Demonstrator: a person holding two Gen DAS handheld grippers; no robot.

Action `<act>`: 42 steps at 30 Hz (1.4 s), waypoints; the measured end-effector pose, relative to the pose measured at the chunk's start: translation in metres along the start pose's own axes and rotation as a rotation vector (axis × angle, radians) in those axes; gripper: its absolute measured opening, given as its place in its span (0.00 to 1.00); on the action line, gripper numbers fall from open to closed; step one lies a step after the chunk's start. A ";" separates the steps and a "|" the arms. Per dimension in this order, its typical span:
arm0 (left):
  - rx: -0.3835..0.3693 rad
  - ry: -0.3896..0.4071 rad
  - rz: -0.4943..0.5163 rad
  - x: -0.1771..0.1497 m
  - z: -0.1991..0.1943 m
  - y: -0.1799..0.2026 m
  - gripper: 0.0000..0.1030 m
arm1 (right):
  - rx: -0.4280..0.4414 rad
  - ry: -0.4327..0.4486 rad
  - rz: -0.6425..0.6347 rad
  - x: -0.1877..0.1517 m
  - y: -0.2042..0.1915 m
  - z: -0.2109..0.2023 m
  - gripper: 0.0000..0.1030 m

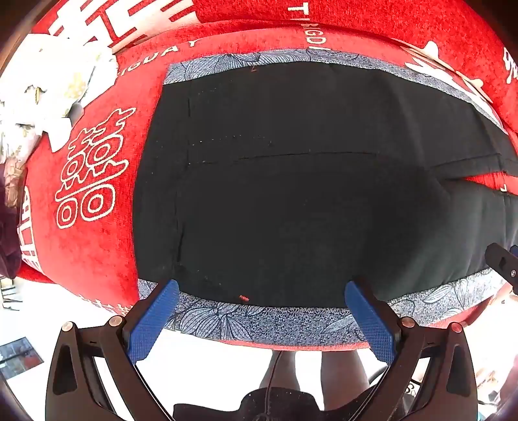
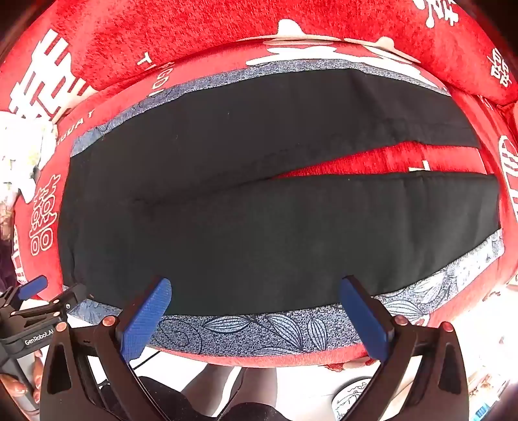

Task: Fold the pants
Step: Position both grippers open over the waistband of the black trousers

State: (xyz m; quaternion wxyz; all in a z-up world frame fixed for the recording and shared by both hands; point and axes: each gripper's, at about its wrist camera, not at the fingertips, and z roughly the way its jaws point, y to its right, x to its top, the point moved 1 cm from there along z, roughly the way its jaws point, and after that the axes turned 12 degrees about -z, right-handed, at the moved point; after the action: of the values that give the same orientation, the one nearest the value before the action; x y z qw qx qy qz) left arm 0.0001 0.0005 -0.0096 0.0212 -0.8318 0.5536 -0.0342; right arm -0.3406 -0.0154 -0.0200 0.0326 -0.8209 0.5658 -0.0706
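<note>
Black pants [image 1: 291,194] with blue floral side stripes lie flat on a red cover; the waist points left and the two legs [image 2: 356,226] run right with a red gap between them. My left gripper [image 1: 262,291] hangs open above the near stripe by the waist, with nothing between its blue pads [image 1: 155,317]. Over the near leg's stripe [image 2: 259,327] my right gripper [image 2: 255,288] is likewise open and holds nothing. Each gripper shows at the edge of the other's view: the right gripper's tip [image 1: 501,265] and the left gripper [image 2: 32,307], held by a hand.
The red cover [image 1: 94,246] bears white characters and ends at a near edge just below the pants. A raised red backrest [image 2: 194,29] runs along the far side. A white crumpled bundle [image 1: 42,87] lies far left. A person's legs [image 2: 233,385] stand below the edge.
</note>
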 end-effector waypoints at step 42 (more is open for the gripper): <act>-0.009 0.015 -0.021 -0.003 -0.005 -0.019 1.00 | 0.033 -0.005 -0.022 -0.005 -0.024 -0.006 1.00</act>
State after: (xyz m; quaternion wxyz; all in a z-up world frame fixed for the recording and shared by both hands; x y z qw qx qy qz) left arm 0.0160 0.0103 -0.0029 0.0129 -0.8375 0.5450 -0.0384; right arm -0.3209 -0.0022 -0.0107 0.0469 -0.8264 0.5556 -0.0784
